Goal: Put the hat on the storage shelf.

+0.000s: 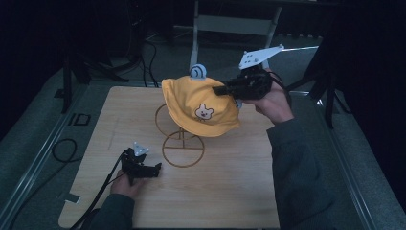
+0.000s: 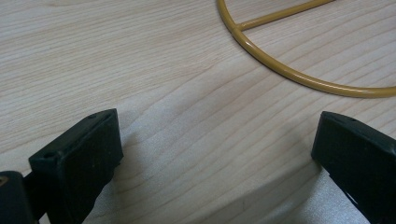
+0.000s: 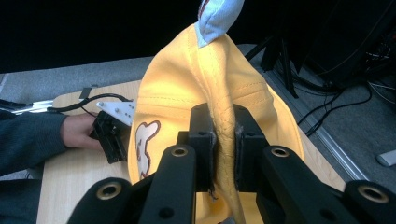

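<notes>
Currently a fold of the yellow hat [image 3: 205, 88] is pinched between the jaws of the right gripper [image 3: 223, 140], at frame centre. The wire stand [image 1: 182, 143] could be dragged or tipped if the hat is snagged on it. The left gripper [image 1: 143, 168], jaws wide and empty, is rested on the table [image 1: 230, 191] at lower left.

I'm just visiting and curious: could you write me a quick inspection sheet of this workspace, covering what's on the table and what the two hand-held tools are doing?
Surface: wooden table, bare light wood.
Job's things: yellow hat with bear patch, draped over a wire stand.
Clutter: nothing seen.
Grippers: right tool pinches a fold of the hat; left tool open, low over the table near the stand's base ring.
Cables: black cable trails from the left tool; more on the floor.
Surroundings: dark room, grey floor, table legs behind.
</notes>
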A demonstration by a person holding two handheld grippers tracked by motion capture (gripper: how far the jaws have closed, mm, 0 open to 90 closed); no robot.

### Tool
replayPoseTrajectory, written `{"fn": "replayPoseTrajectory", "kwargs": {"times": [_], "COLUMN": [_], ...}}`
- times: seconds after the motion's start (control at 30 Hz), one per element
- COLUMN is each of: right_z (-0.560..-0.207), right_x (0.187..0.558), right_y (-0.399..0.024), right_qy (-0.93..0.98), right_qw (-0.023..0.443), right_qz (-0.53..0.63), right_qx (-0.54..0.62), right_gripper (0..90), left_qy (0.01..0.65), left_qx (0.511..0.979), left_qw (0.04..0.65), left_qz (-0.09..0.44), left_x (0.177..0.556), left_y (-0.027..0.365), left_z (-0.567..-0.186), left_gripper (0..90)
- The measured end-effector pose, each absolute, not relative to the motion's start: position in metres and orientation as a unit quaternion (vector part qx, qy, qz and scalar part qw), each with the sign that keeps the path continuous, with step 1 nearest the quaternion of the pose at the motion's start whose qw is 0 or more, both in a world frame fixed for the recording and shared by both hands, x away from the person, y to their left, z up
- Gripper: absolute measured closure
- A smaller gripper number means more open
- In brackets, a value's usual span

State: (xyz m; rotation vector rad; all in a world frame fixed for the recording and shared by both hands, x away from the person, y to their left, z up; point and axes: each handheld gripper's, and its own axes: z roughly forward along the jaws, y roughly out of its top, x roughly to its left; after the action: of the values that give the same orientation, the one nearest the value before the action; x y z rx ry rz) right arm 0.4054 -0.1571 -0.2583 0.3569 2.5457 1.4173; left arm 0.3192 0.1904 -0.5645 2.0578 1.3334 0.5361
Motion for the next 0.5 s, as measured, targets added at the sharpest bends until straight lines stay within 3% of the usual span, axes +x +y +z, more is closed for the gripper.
{"fn": "replayPoseTrajectory", "kwargs": {"times": [0.5], "right_z": [-0.26], "right_x": [0.411], "right_y": [-0.142], "right_qy": [0.865], "right_qw": [0.088], "right_qz": [0.48], "right_qx": [0.119], "right_gripper": [80.8], "left_qy": [0.505], "left_qx": [0.779], "left_qw": [0.311], "left_qz": [0.203], "left_x": [0.319], "left_y": [0.19], "left_z": [-0.565], "left_gripper": [1.9]}}
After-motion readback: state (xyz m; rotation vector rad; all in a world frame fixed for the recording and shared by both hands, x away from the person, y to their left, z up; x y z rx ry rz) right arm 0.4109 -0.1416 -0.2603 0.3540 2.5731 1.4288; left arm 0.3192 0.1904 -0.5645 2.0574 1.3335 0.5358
